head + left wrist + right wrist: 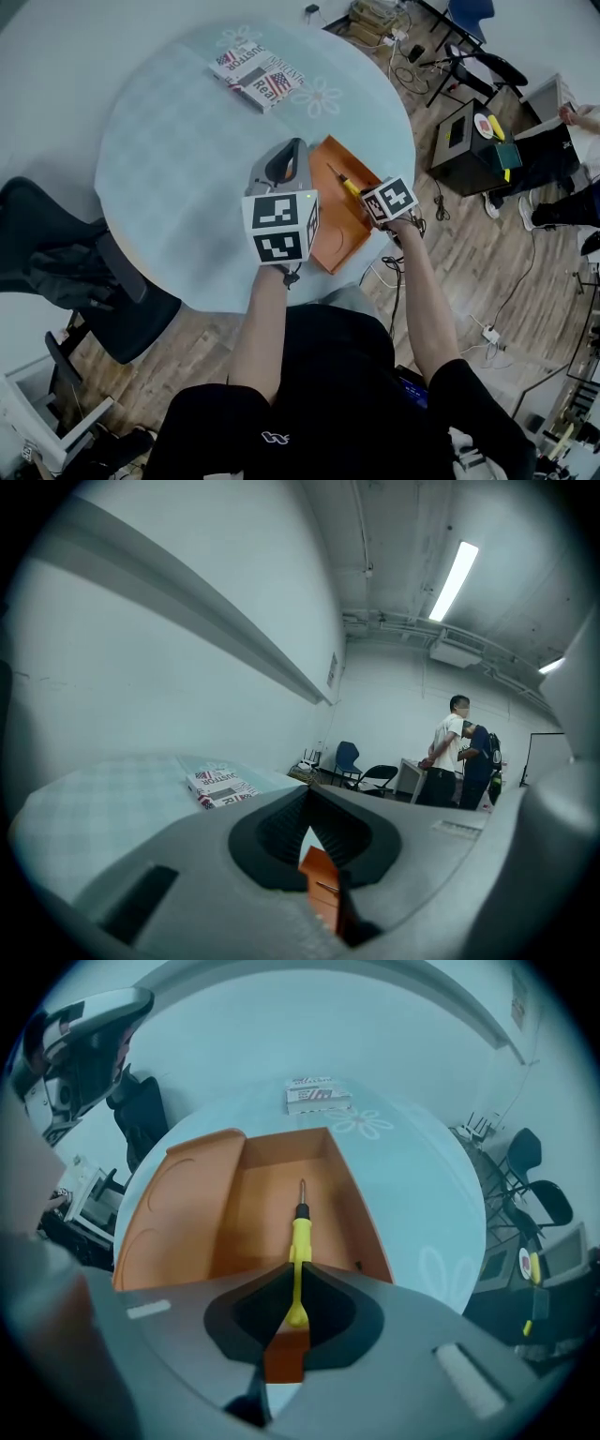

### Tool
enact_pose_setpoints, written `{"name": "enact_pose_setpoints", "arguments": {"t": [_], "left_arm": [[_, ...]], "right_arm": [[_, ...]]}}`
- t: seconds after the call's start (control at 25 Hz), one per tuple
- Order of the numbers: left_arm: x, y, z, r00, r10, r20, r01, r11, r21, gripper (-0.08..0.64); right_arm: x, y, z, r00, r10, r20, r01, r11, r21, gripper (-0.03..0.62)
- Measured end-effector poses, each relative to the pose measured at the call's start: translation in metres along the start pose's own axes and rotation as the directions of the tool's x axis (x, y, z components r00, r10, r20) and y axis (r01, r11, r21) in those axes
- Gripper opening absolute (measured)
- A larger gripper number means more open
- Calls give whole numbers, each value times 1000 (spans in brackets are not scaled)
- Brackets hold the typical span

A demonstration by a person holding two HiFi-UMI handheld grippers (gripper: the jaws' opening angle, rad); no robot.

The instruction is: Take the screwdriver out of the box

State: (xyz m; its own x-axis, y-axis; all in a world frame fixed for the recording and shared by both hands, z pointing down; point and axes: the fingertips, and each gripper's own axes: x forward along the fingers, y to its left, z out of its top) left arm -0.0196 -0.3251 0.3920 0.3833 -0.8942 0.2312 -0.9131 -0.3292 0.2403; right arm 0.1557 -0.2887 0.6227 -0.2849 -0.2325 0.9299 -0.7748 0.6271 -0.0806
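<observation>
The right gripper (295,1277) is pinched on the yellow handle of the screwdriver (300,1234). The tool lies lengthwise inside the open orange box (262,1199), its metal tip pointing away from the jaws, and the handle's end pokes through behind the fingertips. The box sits near the edge of the round table (169,159), lid flap folded out beside it. The left gripper (309,797) hangs at the box's left side, jaws pressed together at the tips. An orange bit of box shows through the gap below them; whether they touch it is unclear. A printed pack (255,73) lies well apart.
</observation>
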Motion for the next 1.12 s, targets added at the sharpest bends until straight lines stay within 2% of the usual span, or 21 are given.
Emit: {"name": "enact_pose_setpoints", "arguments": {"t": [0.24, 0.28, 0.32, 0.44, 0.72, 0.84, 0.92, 1.0, 1.08, 1.12], "left_arm": [[0, 6, 0, 1000, 10, 1, -10, 1000, -7, 3], [0, 8, 0, 1000, 12, 3, -12, 1000, -7, 3], [-1, 9, 1, 1000, 14, 3, -14, 1000, -8, 3], [-2, 13, 2, 1000, 20, 4, -20, 1000, -11, 3], [0, 14, 2, 1000, 17, 7, -17, 1000, -18, 3], [0, 9, 4, 1000, 10, 10, -10, 1000, -13, 3], [-1, 8, 5, 1000, 9, 11, -9, 1000, -9, 3], [-2, 11, 4, 1000, 15, 11, -15, 1000, -11, 3], [-1, 16, 5, 1000, 21, 13, -21, 1000, -14, 3], [0, 17, 6, 1000, 22, 15, -22, 1000, -14, 3]], "right_arm": [[14, 0, -4, 996, -41, -81, 31, 993, -118, 43], [16, 0, -4, 995, -40, -90, 28, 991, -133, 59], [17, 0, -4, 994, -39, -100, 24, 989, -143, 102], [23, -1, -5, 990, -39, -138, 17, 988, -152, 115], [32, -9, -6, 970, -96, -222, 66, 988, -139, 86], [30, -10, -7, 970, -94, -222, 67, 990, -127, 83], [21, -7, -2, 986, -58, -158, 48, 996, -69, 83], [0, -1, 16, 1000, -8, -24, 9, 1000, 15, 81], [-29, 4, 44, 987, 31, 155, -45, 995, 86, 83], [-48, 6, 61, 966, 45, 255, -74, 992, 105, 83]]}}
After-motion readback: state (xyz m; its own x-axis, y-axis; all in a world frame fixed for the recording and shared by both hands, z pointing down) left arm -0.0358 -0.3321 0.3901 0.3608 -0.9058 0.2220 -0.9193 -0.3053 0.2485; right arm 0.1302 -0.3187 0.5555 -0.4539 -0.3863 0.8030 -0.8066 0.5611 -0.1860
